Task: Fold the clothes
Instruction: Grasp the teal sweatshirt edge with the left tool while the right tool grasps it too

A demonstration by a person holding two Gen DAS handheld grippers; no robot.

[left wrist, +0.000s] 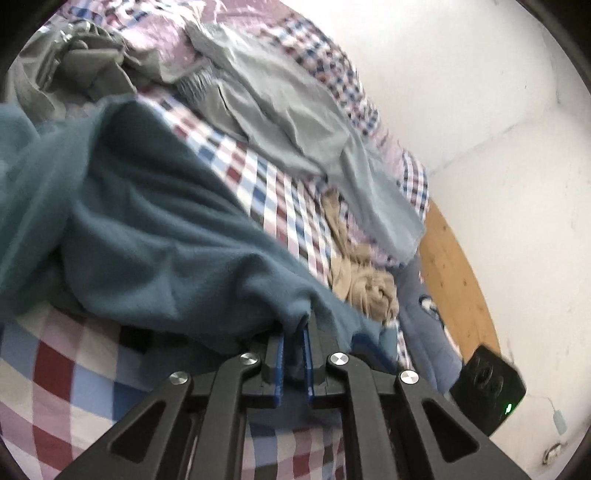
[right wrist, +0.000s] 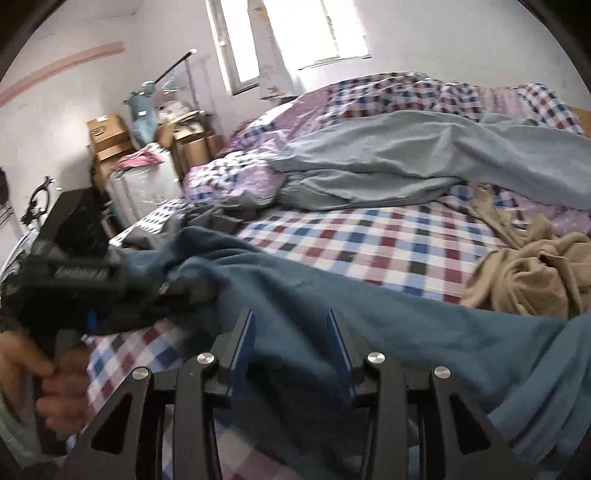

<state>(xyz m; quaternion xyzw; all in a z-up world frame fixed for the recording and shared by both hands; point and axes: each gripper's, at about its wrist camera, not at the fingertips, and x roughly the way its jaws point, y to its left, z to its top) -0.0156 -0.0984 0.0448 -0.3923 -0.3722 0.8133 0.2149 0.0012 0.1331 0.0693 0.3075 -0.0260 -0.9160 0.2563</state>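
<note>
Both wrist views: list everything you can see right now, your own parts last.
teal garment: one, teal, near bed edge, pinched by left tongs
grey-blue trousers: one, spread across bed's far side
tan garment: one, crumpled beside trousers
dark grey clothes: pile, count unclear
checked sheet: one, red, blue, white
cardboard boxes: several, brown, by wall
window: one, bright
left tongs: shut on teal garment
right tongs: open, over teal garment
hand: one, gripping left tool

Your left gripper [left wrist: 293,332] has jaws nearly closed, pinching cloth between its blue pads [left wrist: 277,363]. Your right gripper [right wrist: 290,325] has jaws spread wide. Your left hand [right wrist: 55,384] grips its handle.
</note>
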